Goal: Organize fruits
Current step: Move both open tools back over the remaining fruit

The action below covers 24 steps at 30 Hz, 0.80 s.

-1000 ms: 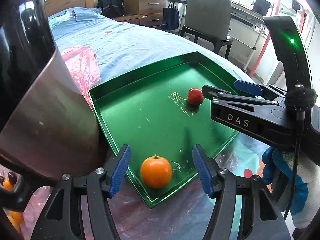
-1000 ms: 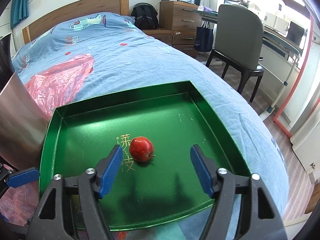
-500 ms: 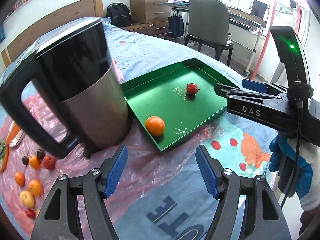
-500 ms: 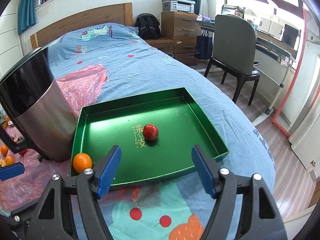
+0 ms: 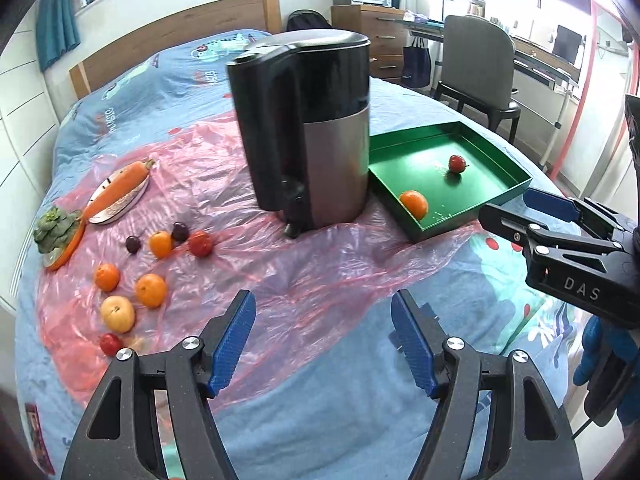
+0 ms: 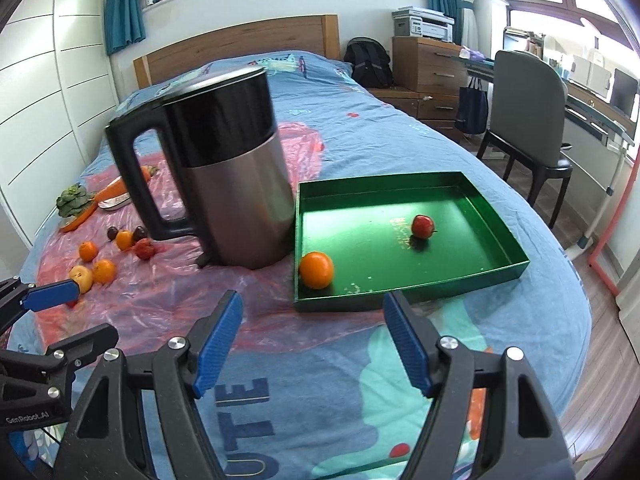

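Both tongs gape empty; kettle (image 5: 308, 128) stands between loose fruits (image 5: 150, 289) and tray (image 5: 508, 192).

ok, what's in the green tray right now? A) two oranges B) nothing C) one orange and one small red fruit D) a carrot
C: the green tray holds one orange in its near corner and a small red fruit further in.

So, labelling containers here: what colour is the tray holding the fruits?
Green tray, clearest in the right wrist view.
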### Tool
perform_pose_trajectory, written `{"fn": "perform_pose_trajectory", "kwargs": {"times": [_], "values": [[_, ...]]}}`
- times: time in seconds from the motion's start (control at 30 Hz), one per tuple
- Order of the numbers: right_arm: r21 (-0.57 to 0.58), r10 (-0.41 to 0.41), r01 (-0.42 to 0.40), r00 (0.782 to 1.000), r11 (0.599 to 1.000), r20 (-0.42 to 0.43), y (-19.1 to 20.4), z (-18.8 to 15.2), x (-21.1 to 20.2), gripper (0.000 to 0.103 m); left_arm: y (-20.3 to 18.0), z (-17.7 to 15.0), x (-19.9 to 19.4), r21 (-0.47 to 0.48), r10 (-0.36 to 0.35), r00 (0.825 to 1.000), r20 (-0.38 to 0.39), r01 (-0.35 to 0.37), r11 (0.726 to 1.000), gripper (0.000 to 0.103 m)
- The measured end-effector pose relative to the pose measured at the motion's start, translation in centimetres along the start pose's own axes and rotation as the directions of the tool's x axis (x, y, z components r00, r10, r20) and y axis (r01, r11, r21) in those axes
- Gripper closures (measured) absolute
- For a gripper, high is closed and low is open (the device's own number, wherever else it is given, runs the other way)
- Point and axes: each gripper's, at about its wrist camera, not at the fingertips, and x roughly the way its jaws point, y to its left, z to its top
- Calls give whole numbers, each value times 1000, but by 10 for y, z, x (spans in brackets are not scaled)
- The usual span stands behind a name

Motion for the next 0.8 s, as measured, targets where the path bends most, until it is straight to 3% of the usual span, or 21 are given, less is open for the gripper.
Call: {"fn": "perform_pose_trajectory", "kwargs": {"times": [0.23,0.43,0.8], "values": [[-114,109,-110,994,987,-13,72,-8,-6,0,43,-33,-20,-60,85,996,15,-84,995,38],[-224,185,-194,981,955,-62,139,-14,19,0,98,-61,-8,-156,176,984,-14,-176,972,38],[-258,198,-214,976,942,-86,201,4,83,0,187,-92,26,-276,310,950,-39,-308,910,38]]}}
